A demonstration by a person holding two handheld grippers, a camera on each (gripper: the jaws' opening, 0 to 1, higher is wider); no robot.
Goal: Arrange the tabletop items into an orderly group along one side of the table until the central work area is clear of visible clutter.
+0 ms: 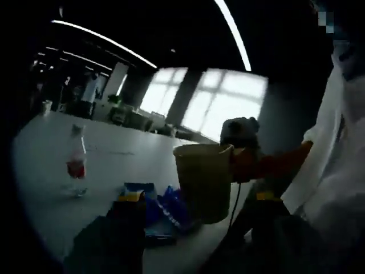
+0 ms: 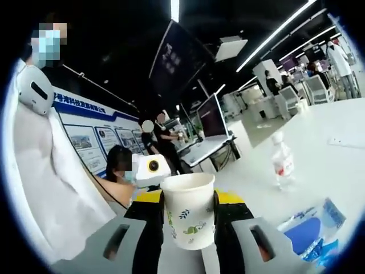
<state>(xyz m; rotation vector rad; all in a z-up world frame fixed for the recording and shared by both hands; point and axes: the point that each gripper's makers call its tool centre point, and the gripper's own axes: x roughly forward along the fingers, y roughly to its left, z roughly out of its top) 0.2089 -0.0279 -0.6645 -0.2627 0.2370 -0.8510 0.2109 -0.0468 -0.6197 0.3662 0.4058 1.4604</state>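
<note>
A white paper cup with a leaf print stands upright between the jaws of my right gripper, which is shut on it above the white table. In the dim left gripper view the same cup hangs in front of me, held from the right by the right gripper. My left gripper has its dark jaws spread wide at either side of the cup, open. A clear bottle with a red label stands on the table. Blue packets lie flat near the cup.
A person in a white coat stands close to the table edge. Beyond the table there are desks, monitors and other people. The white tabletop stretches away past the bottle.
</note>
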